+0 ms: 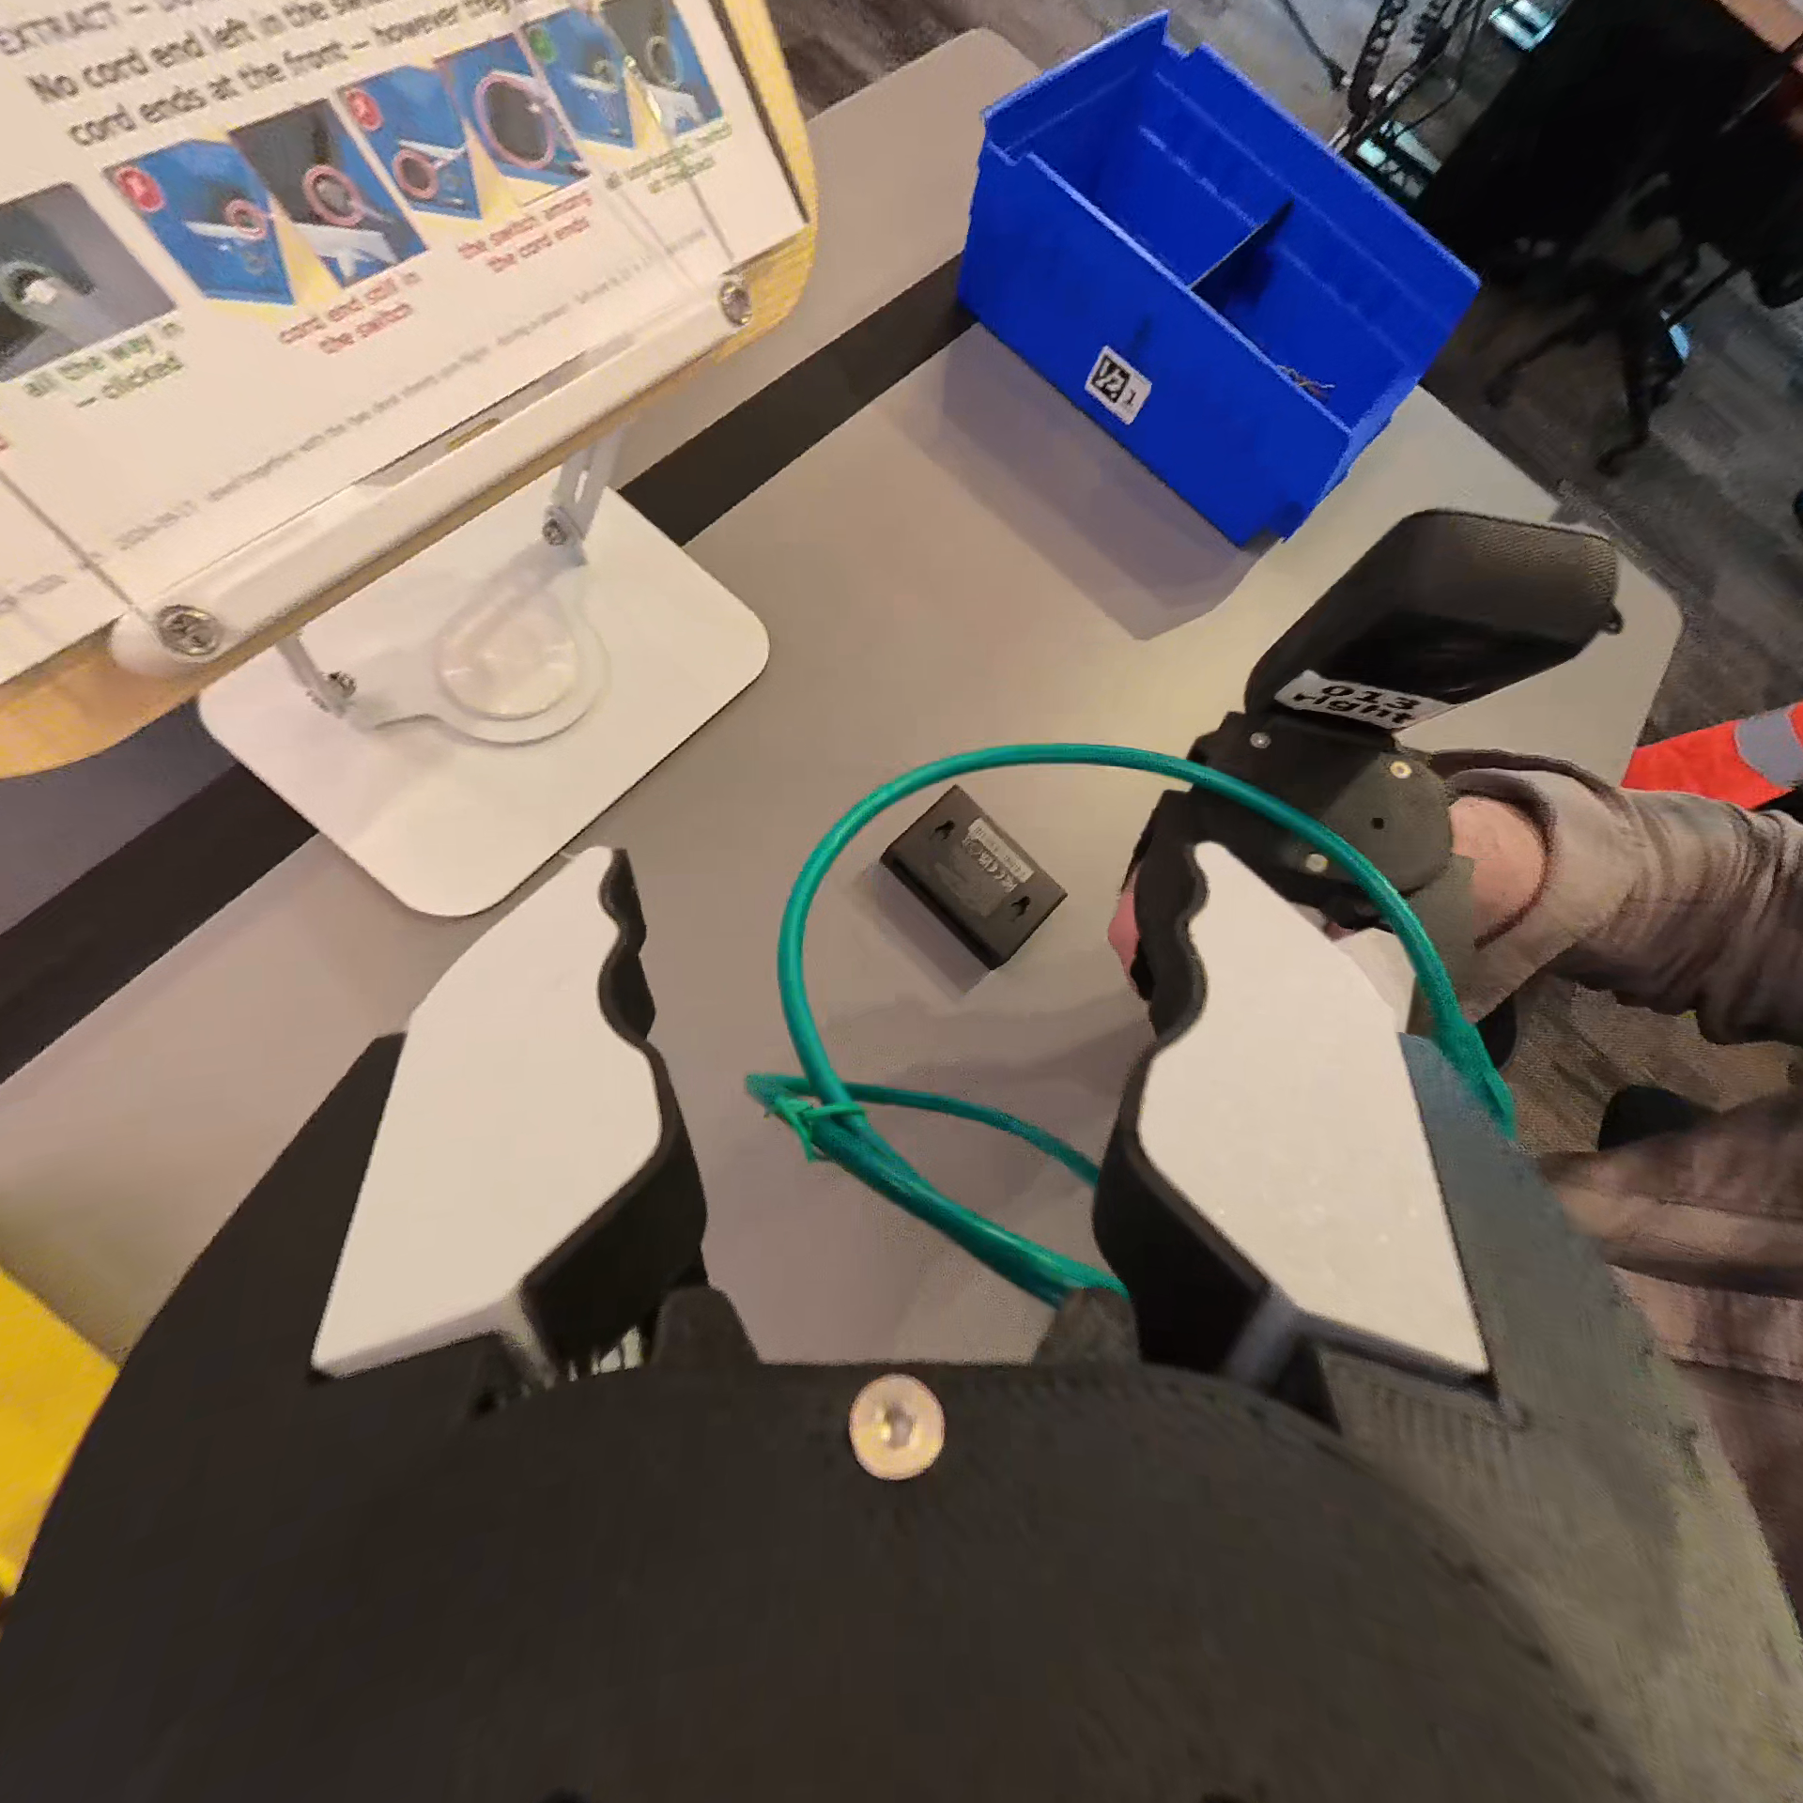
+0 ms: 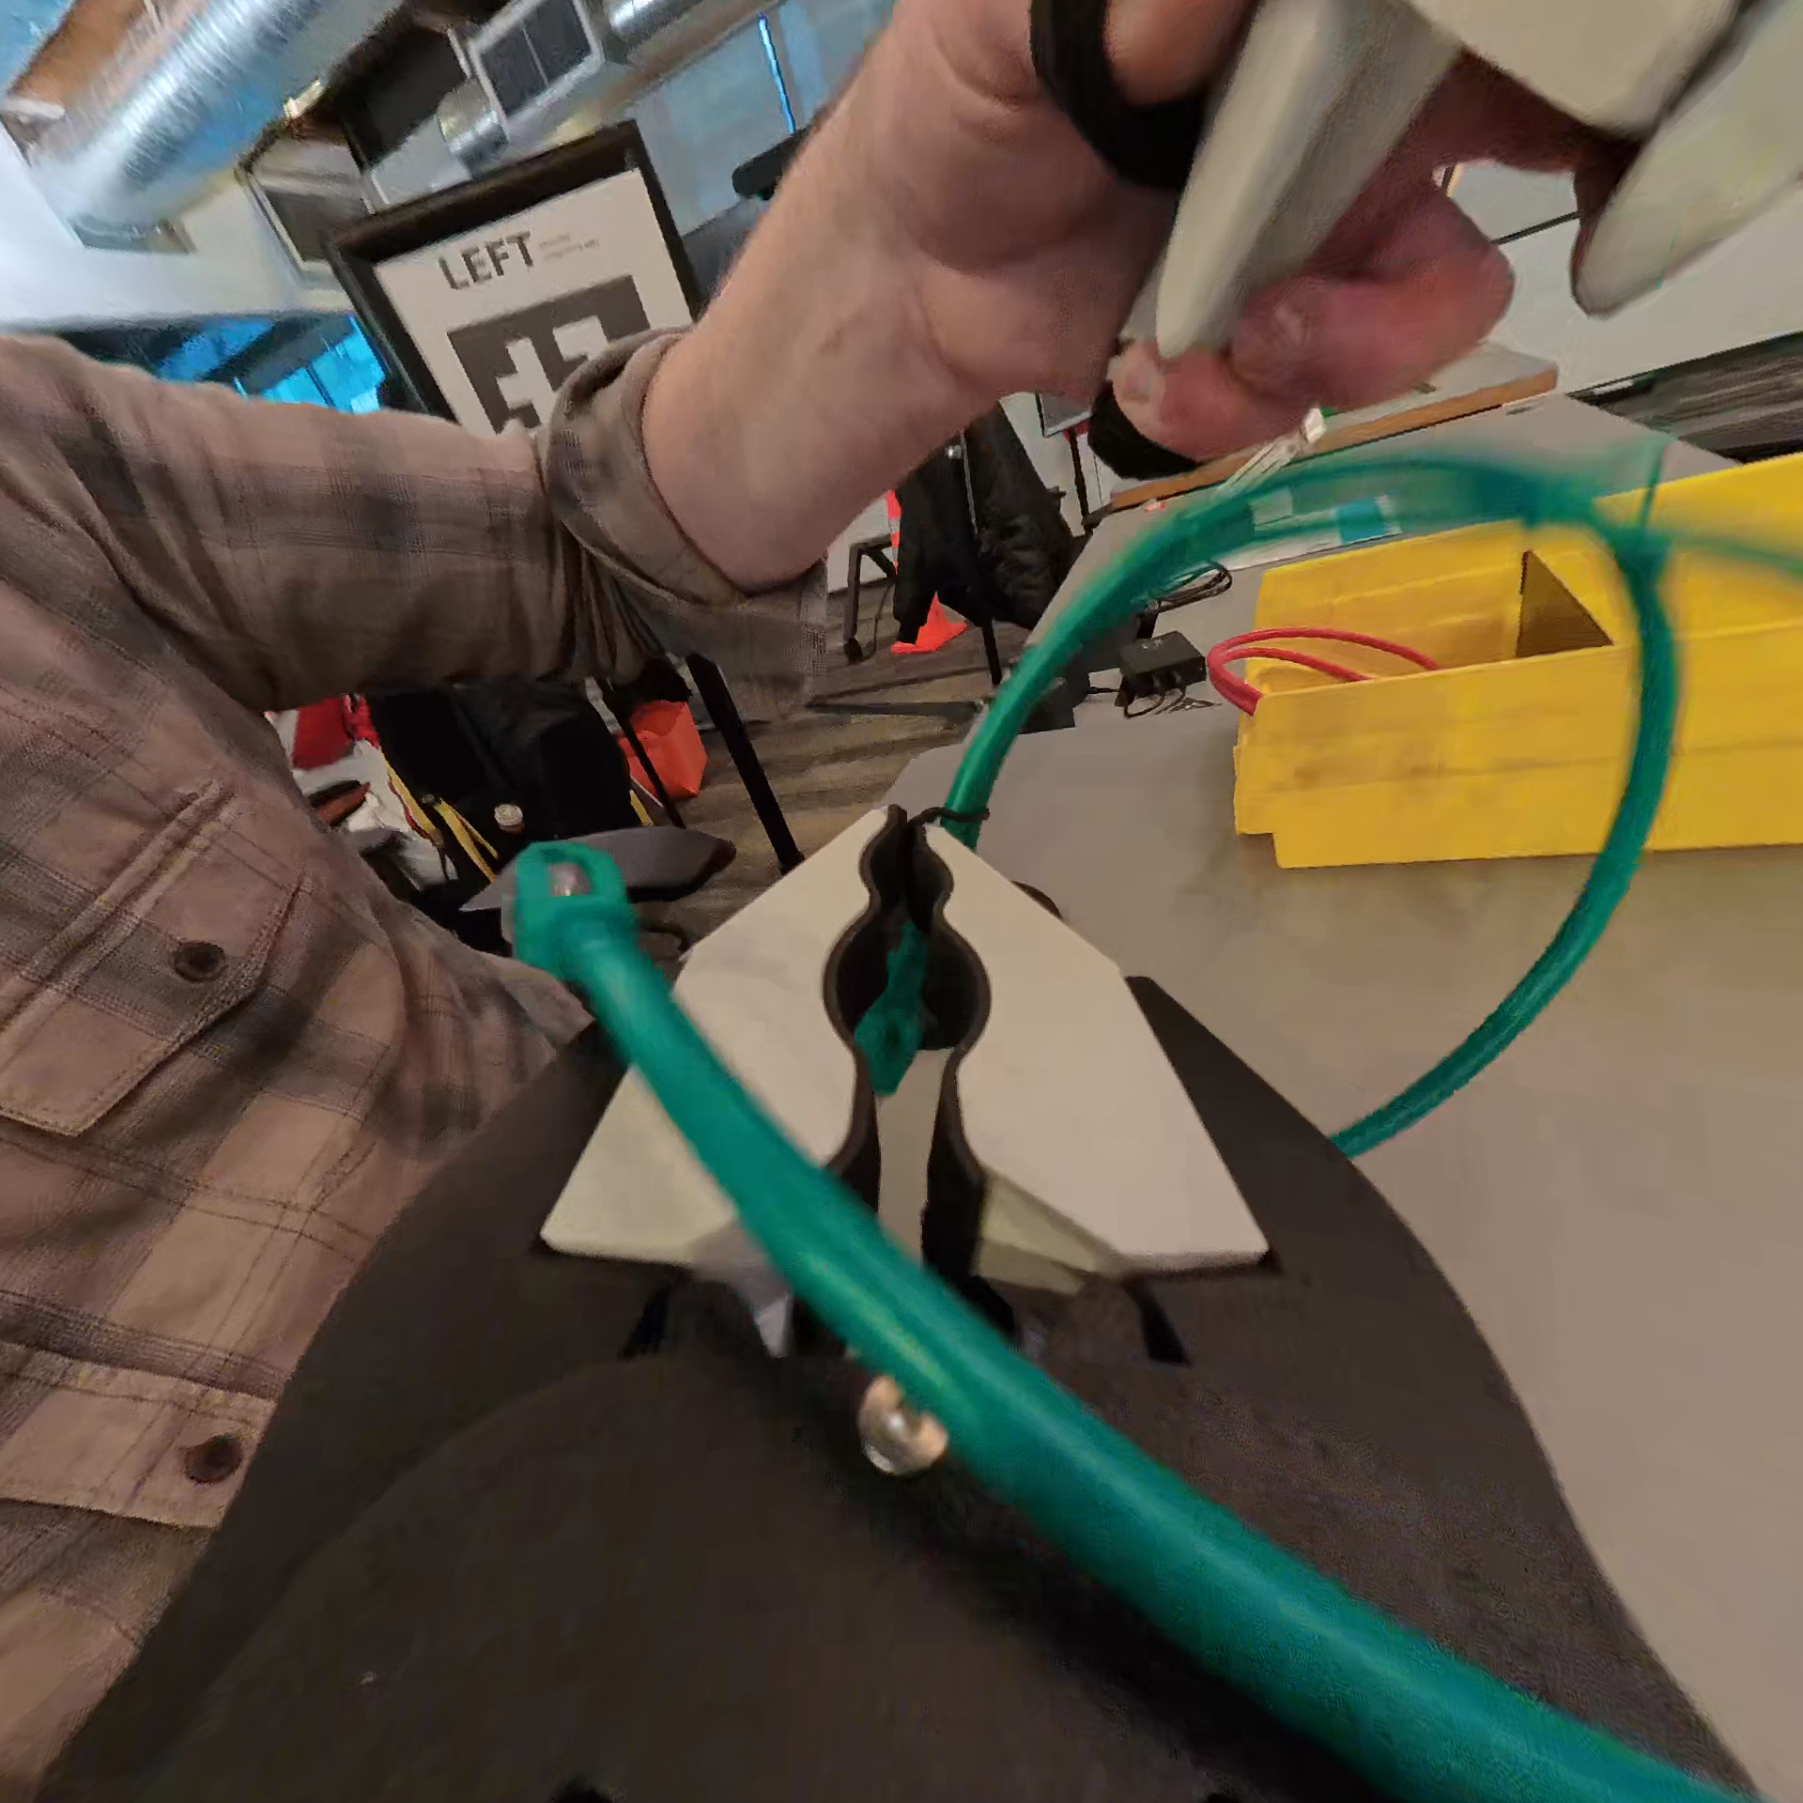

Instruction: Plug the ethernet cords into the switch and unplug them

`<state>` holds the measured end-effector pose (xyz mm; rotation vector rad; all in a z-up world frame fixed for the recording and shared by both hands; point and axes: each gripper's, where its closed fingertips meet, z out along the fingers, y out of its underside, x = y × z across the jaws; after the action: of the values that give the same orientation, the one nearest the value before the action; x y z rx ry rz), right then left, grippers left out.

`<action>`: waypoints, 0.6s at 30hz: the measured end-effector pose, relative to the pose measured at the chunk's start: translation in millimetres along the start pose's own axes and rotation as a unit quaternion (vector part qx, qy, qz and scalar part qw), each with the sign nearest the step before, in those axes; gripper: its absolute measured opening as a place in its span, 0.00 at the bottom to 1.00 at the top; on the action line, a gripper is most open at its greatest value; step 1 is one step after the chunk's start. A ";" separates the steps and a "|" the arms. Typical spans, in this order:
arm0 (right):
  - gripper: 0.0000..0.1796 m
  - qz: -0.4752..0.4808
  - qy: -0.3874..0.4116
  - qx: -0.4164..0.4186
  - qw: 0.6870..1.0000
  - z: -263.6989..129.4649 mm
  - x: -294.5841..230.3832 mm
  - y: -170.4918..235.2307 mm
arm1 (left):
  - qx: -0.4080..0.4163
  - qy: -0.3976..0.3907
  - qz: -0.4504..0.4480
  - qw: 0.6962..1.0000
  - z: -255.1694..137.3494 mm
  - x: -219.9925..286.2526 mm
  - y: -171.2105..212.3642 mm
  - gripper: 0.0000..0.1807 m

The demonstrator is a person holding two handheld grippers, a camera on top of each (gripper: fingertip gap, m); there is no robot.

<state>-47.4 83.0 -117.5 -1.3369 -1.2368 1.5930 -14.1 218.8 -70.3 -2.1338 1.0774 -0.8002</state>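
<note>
A green ethernet cord point(image 1: 795, 927), bundled with a tie, loops in the air above the grey table point(image 1: 976, 605). The black switch point(image 1: 976, 878) lies flat on the table with nothing plugged in that I can see. My left gripper point(image 1: 902, 863) is open wide above the switch, the cord loop hanging between its fingers. My right gripper point(image 2: 902, 829) is shut on the green cord point(image 2: 976, 1444). One booted plug end point(image 2: 561, 878) sticks out to the left. The right gripper's black body point(image 1: 1366, 800) shows in the left wrist view, right of the switch.
A blue divided bin point(image 1: 1220, 293) stands at the table's far right. An instruction sign on a white stand point(image 1: 488, 683) stands at the far left. A yellow bin point(image 2: 1463, 741) holding a red cord point(image 2: 1298, 649) sits on the left side. A person's sleeve and hands hold the grippers.
</note>
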 end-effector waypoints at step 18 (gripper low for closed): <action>0.00 0.068 -0.070 0.056 0.994 -16.9 -18.4 -18.2 | -0.076 -0.125 0.556 0.818 -22.6 27.8 86.0 0.48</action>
<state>-28.1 75.0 -94.8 -1.2801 -1.1393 1.8517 -57.7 148.5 -112.9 -1.2454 1.9316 0.1362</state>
